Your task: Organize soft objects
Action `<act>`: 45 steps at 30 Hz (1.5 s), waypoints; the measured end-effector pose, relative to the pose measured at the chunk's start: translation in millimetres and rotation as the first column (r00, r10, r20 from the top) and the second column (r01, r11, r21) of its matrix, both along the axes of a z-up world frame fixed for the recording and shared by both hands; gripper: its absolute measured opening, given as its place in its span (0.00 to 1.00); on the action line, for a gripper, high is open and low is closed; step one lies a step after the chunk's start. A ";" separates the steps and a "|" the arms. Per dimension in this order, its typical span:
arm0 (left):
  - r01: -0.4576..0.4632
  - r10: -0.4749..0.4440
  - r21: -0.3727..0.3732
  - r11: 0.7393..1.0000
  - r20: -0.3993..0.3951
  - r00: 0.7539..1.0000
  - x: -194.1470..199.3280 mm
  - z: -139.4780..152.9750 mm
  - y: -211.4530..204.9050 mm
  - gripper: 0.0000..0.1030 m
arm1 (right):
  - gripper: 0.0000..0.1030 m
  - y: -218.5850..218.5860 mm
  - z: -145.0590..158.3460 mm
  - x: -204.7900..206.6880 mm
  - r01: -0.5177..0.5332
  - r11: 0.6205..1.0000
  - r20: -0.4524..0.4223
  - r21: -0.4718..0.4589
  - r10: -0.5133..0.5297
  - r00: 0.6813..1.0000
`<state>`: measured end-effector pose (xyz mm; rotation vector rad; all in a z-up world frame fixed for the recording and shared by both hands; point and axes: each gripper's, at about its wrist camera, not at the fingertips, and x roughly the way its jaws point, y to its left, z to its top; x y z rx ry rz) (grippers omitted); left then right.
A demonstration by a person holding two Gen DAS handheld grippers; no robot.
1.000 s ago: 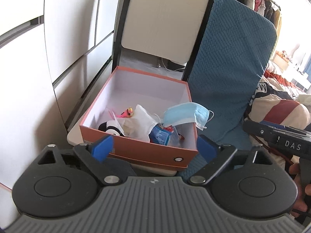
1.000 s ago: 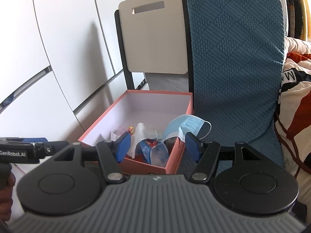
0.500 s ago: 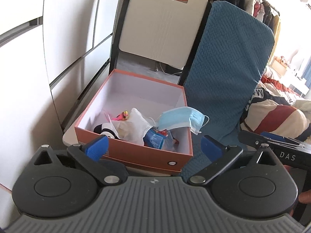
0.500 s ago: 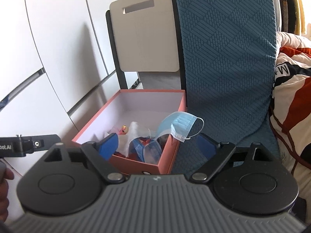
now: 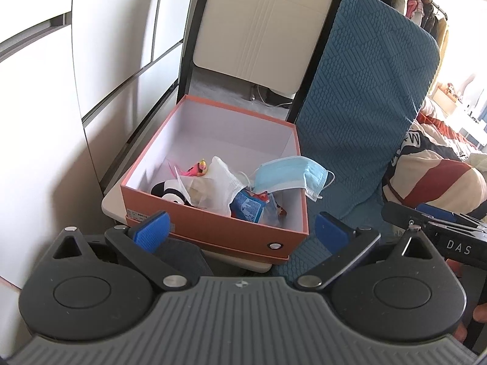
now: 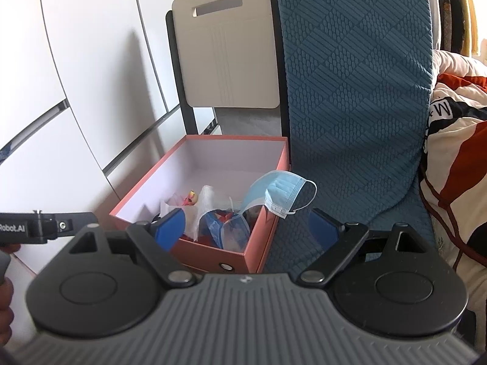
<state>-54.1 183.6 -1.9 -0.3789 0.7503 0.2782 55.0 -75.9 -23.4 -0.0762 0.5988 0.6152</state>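
A light-blue pleated face mask (image 5: 289, 173) drapes over the three o'clock rim of the orange cardboard box (image 5: 213, 231), beside crumpled white plastic bags (image 5: 213, 185).

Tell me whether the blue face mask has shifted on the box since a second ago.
No. The blue face mask still drapes over the orange box right wall.
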 end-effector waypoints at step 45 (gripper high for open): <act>0.011 -0.011 -0.009 1.000 0.028 1.000 1.1 -5.2 0.8 1.00 | 0.87 2.1 -2.3 1.4 -0.007 0.999 0.005 -0.032 0.007 1.000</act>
